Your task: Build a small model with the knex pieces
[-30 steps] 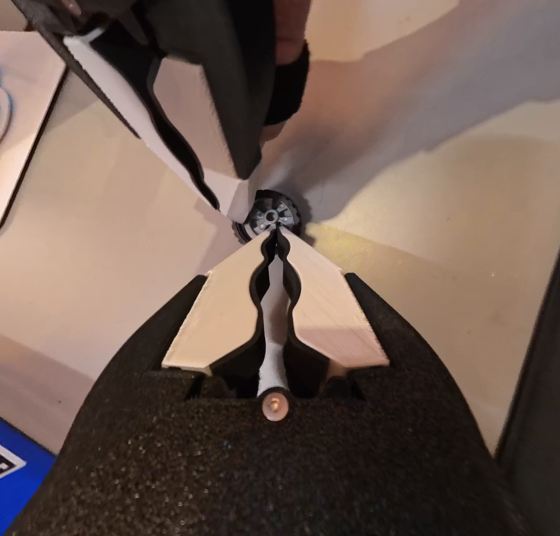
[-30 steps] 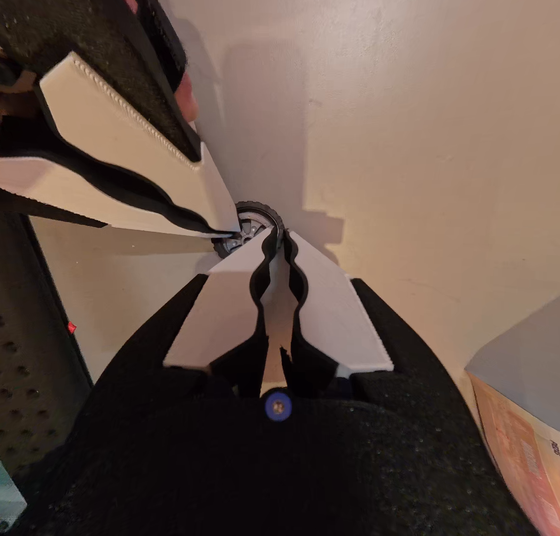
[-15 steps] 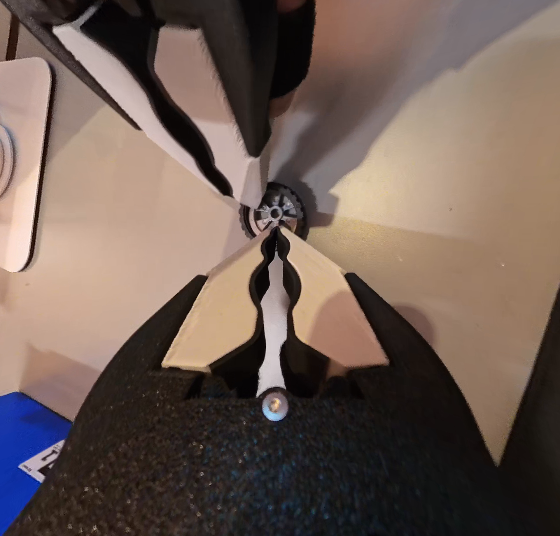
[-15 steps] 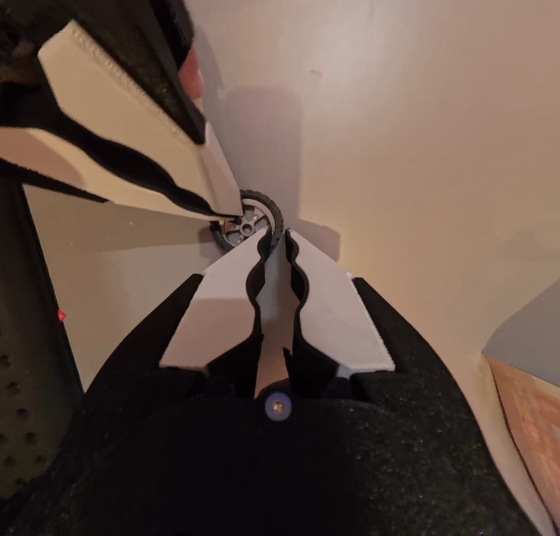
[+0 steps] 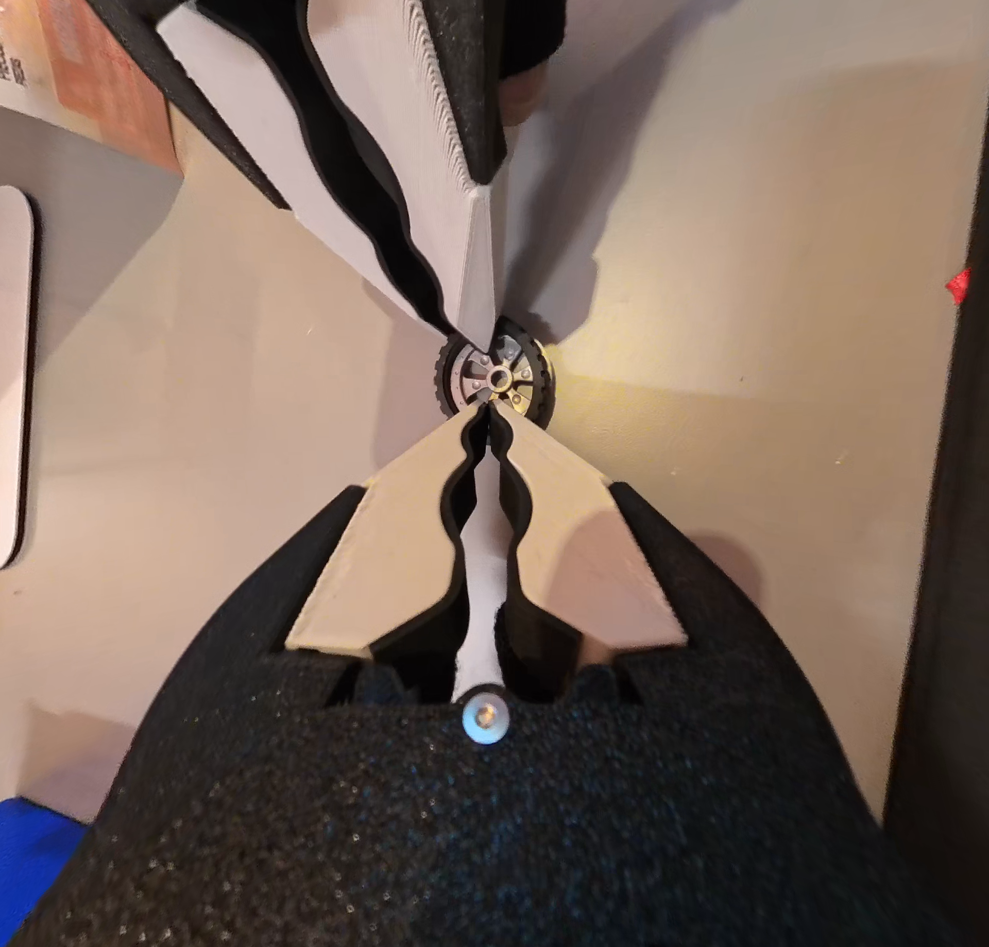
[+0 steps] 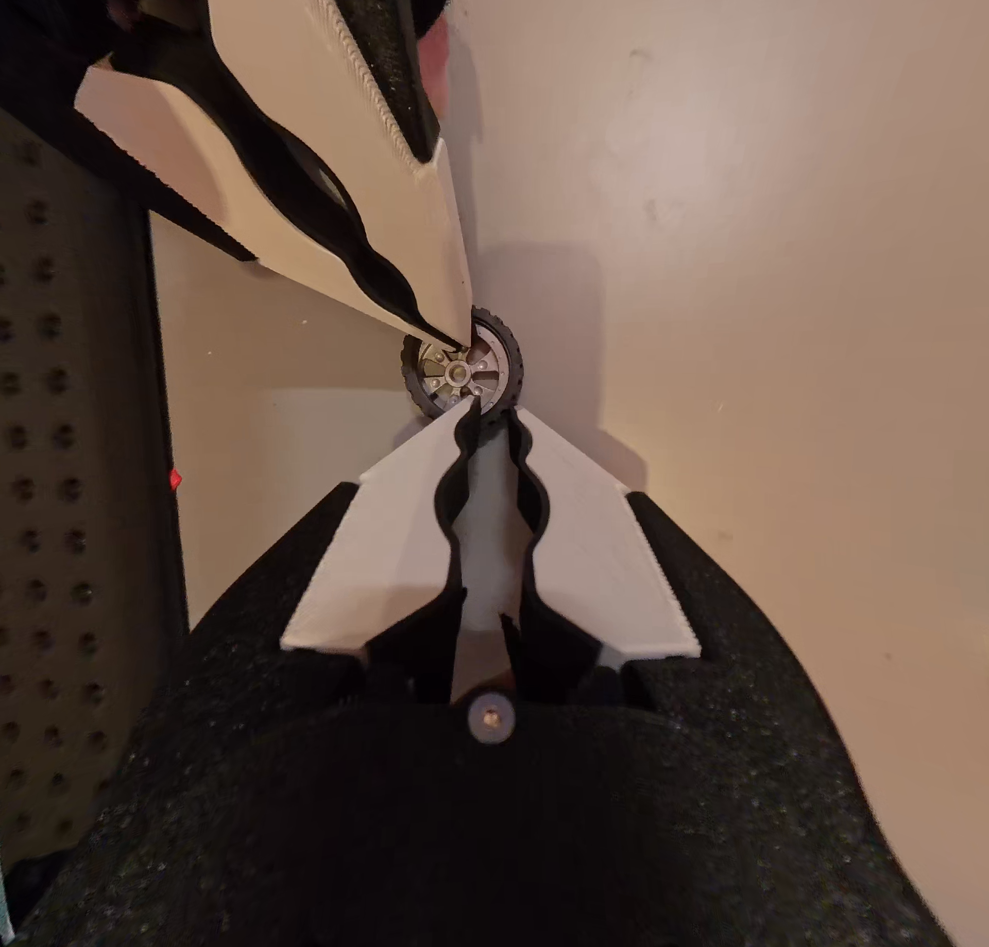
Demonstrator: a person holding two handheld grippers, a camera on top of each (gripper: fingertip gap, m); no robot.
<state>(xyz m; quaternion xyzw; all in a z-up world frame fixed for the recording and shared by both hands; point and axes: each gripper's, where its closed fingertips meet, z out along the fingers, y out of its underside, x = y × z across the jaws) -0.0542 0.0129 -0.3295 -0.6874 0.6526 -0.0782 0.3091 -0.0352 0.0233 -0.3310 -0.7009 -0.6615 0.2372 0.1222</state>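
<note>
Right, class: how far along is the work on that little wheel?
Done: left tool and right tool each pinch the small wheel from opposite sides. In hand: that wheel, held by both. Left: neither has let go; nothing shows where it belongs.

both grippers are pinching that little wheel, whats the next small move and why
Probably ease the left gripper off. It and the right gripper each pinch the small black-tyred toy wheel with a grey spoked hub from opposite sides above the beige tabletop, so one grip looks redundant.
</note>
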